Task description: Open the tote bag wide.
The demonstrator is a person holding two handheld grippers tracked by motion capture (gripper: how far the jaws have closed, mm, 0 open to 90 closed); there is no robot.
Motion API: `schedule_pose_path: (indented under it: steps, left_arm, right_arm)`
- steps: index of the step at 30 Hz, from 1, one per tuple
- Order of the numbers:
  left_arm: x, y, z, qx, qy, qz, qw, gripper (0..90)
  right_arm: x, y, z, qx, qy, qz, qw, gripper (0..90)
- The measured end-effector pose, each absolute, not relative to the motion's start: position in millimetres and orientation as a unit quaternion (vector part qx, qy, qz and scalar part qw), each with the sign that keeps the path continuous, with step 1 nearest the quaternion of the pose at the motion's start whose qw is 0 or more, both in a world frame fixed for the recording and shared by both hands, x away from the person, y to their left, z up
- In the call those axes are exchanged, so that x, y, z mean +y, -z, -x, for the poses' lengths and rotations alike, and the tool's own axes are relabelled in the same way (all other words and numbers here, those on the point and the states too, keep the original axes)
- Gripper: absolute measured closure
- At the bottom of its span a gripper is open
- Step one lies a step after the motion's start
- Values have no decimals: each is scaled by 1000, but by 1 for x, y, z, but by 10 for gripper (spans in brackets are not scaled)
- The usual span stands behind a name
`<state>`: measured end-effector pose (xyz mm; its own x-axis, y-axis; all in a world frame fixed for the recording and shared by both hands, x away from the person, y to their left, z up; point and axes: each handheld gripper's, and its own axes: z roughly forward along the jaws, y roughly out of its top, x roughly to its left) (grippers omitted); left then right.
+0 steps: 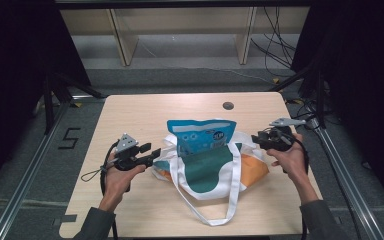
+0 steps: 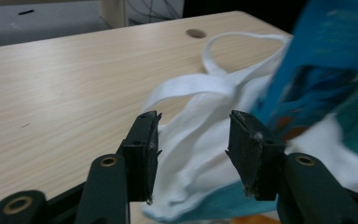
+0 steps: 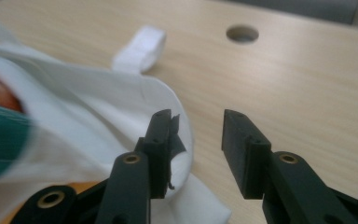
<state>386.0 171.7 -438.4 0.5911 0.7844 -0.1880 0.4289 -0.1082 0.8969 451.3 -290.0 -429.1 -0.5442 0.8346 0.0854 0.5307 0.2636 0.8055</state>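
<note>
Now tote bag [image 1: 215, 167] mid-desk [image 1: 145, 107], blue packet [image 1: 201, 135] upright in its mouth. Left tool [image 1: 156, 152] spread, at bag's left edge; right tool [image 1: 256, 138] spread, at bag's right edge. Equally near.

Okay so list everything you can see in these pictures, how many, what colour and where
Tote bag: one, white with teal and orange panels, lying mid-table, long white straps trailing toward the near edge.
Snack packet: one, blue, standing in the bag's mouth.
Table: one, light wood, round cable hole near the far edge.
Shelf unit: one, pale wood, beyond the table.
Cables: several, black, on the floor at far right.
Left gripper: black, open, fingers on either side of the bag's left edge.
Right gripper: black, open, at the bag's right edge.
Hands: two, one holding each gripper.
</note>
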Motion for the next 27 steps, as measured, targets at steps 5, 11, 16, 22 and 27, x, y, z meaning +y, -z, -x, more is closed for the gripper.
schedule_pose_path:
  steps: [5,11,16,22,27]
  left_arm:
    - [154,442,-380,401,-134,-747,513,586]
    - [156,448,-382,405,-119,-749,511,550]
    - [155,449,-381,395,-112,-755,512,550]
    - [147,466,-381,384,-98,-769,501,701]
    - [133,481,-381,368,-98,-787,485,828]
  right_arm:
    - [-286,402,-406,779,-461,-395,156,636]
    - [-264,400,-374,800,-450,-380,118,527]
    - [-234,416,-364,832,-408,-368,84,484]
    - [-213,447,-371,859,-366,-348,84,732]
    - [-202,487,-384,876,-325,-340,105,827]
